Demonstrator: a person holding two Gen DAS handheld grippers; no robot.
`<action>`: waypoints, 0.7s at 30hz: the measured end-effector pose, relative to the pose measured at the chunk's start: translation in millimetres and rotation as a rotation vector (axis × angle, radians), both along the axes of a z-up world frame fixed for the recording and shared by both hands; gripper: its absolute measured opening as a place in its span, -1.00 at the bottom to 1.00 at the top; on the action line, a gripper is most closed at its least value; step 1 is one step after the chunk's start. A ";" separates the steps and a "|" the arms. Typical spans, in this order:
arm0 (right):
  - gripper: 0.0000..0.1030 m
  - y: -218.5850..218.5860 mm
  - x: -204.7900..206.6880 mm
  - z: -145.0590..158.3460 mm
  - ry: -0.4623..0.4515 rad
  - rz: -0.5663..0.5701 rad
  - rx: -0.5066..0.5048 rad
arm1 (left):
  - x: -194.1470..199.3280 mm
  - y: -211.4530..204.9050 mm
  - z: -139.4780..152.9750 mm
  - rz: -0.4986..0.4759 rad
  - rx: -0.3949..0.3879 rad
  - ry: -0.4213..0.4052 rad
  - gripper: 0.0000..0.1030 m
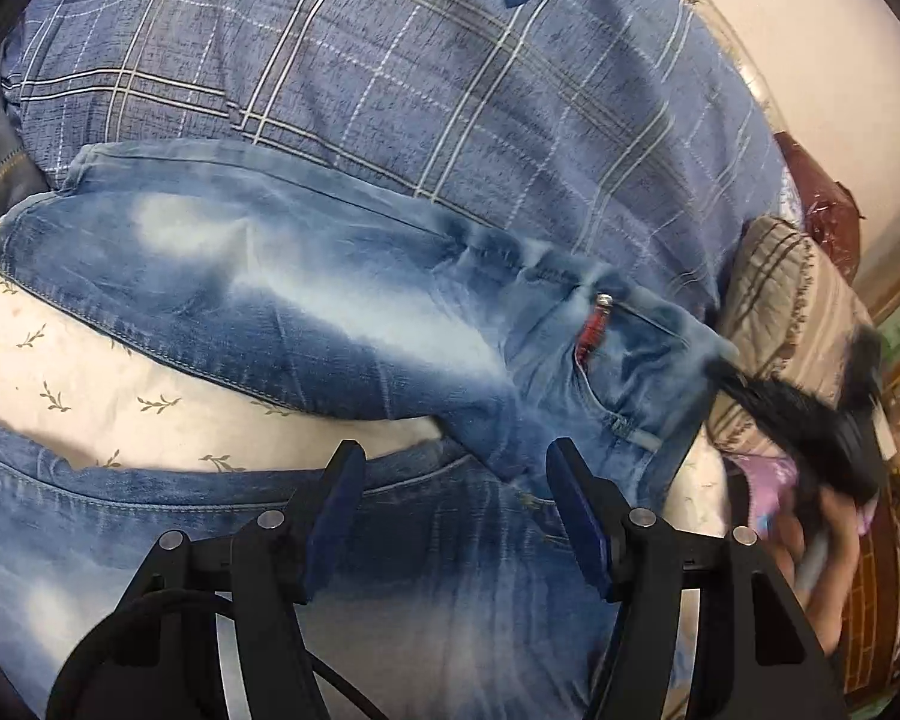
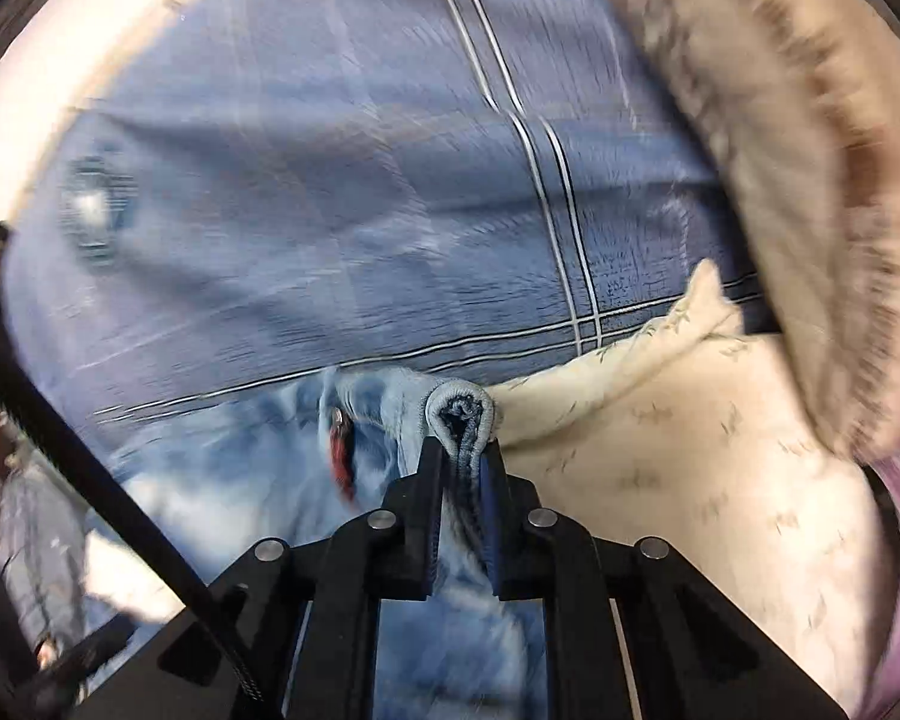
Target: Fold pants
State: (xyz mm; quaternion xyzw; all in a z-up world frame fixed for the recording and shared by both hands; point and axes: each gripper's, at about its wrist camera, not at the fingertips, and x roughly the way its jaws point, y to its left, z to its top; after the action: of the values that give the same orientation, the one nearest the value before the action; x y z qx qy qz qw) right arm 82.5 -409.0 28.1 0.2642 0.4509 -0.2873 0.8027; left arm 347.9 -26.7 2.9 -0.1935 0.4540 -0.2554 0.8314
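Note:
Faded blue jeans (image 1: 306,300) lie spread on the bed, one leg stretching left and the other running under my left gripper (image 1: 455,462). That gripper hangs just above the denim near the crotch, jaws open with nothing pinched. A pocket with a red tag (image 1: 591,330) sits ahead to the right. In the right wrist view my right gripper (image 2: 462,450) is shut on a bunched fold of the jeans' edge (image 2: 459,411), which bulges past the fingertips. The same gripper is a dark blur (image 1: 744,381) at the jeans' right end in the left wrist view.
A blue plaid cover (image 1: 450,90) fills the bed behind the jeans. A cream leaf-print sheet (image 1: 90,390) (image 2: 690,510) lies underneath. A beige striped quilt (image 1: 798,300) (image 2: 780,180) is heaped on the right. A person's hand (image 1: 810,552) shows at the right edge.

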 end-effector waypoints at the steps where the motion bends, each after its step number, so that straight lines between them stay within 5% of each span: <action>1: -0.80 14.8 -11.9 9.7 -0.023 -0.007 -0.012 | -2.2 0.1 2.9 -0.007 -0.013 -0.006 0.21; 7: -0.80 68.9 -68.5 6.6 -0.130 -0.064 0.051 | 0.5 -13.3 0.7 -0.056 -0.090 0.054 0.28; 15: -0.80 50.5 -79.4 -13.0 -0.135 -0.084 0.198 | 68.0 -29.5 -1.8 0.130 -0.167 0.161 0.39; 17: -0.80 51.5 -77.9 -18.2 -0.105 -0.069 0.215 | 88.0 -41.4 -2.2 0.138 -0.131 0.193 0.38; 18: -0.80 52.5 -80.3 -18.6 -0.100 -0.066 0.217 | 96.5 -46.6 -6.4 0.153 -0.091 0.219 0.33; 21: -0.80 50.6 -83.0 -17.5 -0.096 -0.053 0.240 | 112.7 -52.1 -21.0 0.223 -0.029 0.288 -0.43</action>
State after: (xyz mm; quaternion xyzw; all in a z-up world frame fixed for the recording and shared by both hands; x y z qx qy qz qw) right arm -0.5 -358.4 10.6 0.3835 0.4359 -0.2395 0.7782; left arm 460.6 -78.8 -18.1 -0.2890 0.5405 -0.1377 0.7781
